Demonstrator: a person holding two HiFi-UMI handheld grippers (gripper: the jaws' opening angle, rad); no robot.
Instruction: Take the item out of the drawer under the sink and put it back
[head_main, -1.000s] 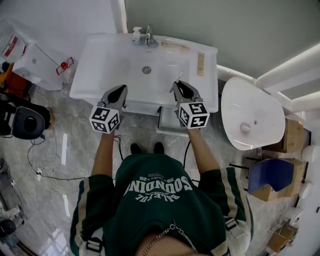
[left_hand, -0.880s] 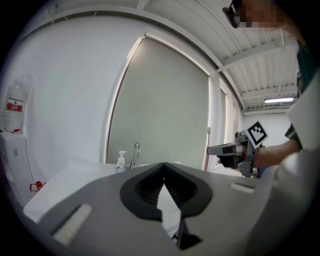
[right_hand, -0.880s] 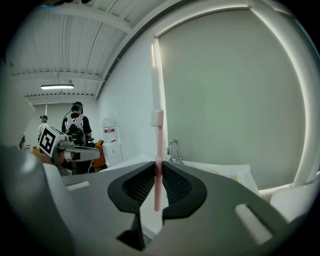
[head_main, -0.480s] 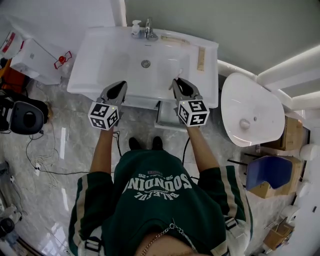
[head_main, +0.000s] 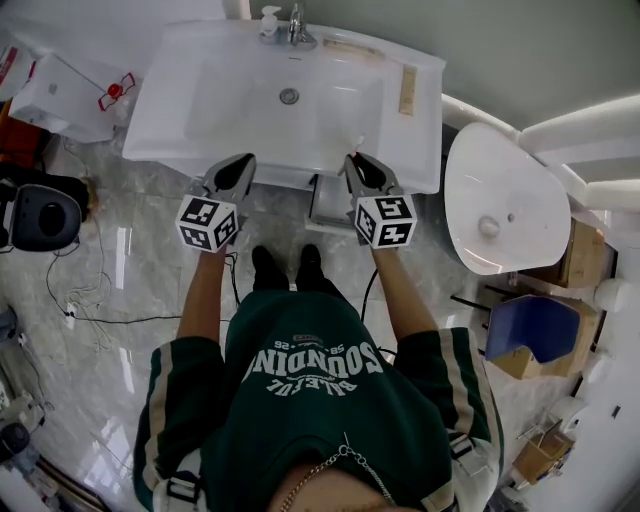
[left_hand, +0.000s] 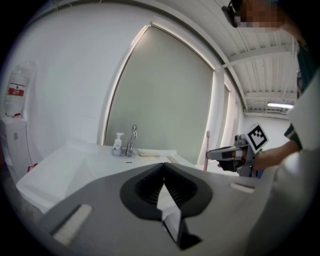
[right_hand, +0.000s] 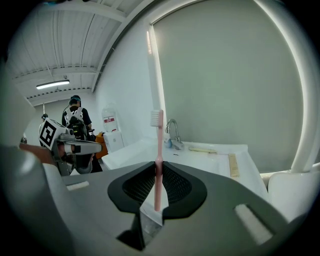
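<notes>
Slim pink toothbrush (right_hand: 159, 142), bristles uppermost, clamped upright in right gripper (right_hand: 158, 170); left gripper (left_hand: 164, 167) closed, empty

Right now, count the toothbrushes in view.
1: a pink toothbrush stands upright, clamped in the right tongs. The drawer under the sink is mostly hidden, so more may lie there.

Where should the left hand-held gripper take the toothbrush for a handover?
Probably mid-handle, below the bristles and above the right hand-held gripper, coming from the left. The toothbrush stands upright, clamped low, so that stretch is bare.
</notes>
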